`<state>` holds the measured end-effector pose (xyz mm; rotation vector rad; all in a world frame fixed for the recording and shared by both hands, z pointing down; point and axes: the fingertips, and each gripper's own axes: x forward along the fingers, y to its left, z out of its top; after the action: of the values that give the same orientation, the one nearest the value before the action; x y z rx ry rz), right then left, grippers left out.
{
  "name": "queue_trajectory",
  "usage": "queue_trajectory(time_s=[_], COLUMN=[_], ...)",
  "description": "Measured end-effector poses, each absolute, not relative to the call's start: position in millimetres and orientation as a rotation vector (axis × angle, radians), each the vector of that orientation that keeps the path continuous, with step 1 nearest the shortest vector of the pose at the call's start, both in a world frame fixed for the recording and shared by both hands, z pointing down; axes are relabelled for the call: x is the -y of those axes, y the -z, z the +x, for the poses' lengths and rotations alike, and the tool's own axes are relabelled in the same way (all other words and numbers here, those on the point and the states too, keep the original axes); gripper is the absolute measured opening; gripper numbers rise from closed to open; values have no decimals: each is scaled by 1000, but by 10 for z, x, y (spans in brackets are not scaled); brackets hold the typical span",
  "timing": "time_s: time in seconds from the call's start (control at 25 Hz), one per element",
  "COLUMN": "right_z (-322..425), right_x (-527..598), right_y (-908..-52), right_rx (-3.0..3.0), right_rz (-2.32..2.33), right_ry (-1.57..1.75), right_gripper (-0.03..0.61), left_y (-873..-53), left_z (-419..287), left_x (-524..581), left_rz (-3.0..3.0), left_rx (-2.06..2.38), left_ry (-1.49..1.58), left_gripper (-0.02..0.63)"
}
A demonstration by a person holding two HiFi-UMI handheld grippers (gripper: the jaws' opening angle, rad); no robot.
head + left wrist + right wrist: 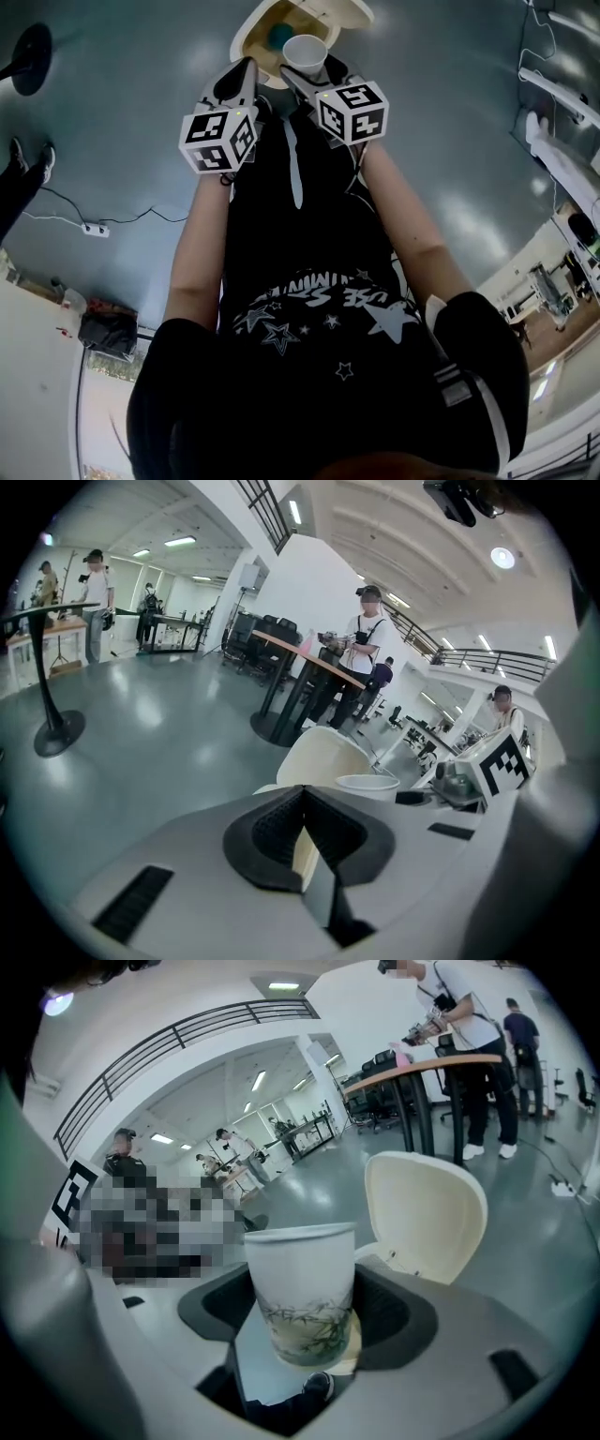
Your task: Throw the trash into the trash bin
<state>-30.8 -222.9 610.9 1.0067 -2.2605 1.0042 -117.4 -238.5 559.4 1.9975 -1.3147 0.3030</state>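
Observation:
A white paper cup [305, 52] with a green leaf print is upright in my right gripper [307, 67], which is shut on it just above the bin. In the right gripper view the cup [300, 1269] fills the gap between the dark pads [398, 1312]. The cream trash bin [246, 33] stands below on the grey floor. Its lid [333, 9] is flipped up, and something teal [279, 36] lies inside. My left gripper [246, 67] hangs beside the cup, shut and empty. In its own view its jaws meet at the tips [302, 791], with the bin lid [323, 758] and cup [367, 784] beyond.
A black round stand base [28, 56] sits on the floor at far left, seen with its pole [56, 728] in the left gripper view. A power strip with its cable [94, 230] lies on the floor. Tall tables [309, 672] and standing people are farther off.

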Motion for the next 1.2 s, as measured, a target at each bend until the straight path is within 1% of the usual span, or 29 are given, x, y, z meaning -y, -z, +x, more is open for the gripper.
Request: queue_trajectory(time_s=[0.4,0.68,1.2], right_z=[-229,-92,-211], right_x=[2254,2329,2418], right_y=[-6806,-7217,-7727], right_rx=[2189,2140,2046], right_rz=[968,951,906], right_ry=[-1078,-1090,-1122], right_gripper=[314,314,314], left_y=[-6420,-7030,-7463], left_z=[-1171,-1110,-1054], left_x=[2310,2395,2438], left_rz=[1865,1846,1803], left_rx=[1331,1314,1263], left_ry=[-372,-496,-530], left_gripper=[11,11,11])
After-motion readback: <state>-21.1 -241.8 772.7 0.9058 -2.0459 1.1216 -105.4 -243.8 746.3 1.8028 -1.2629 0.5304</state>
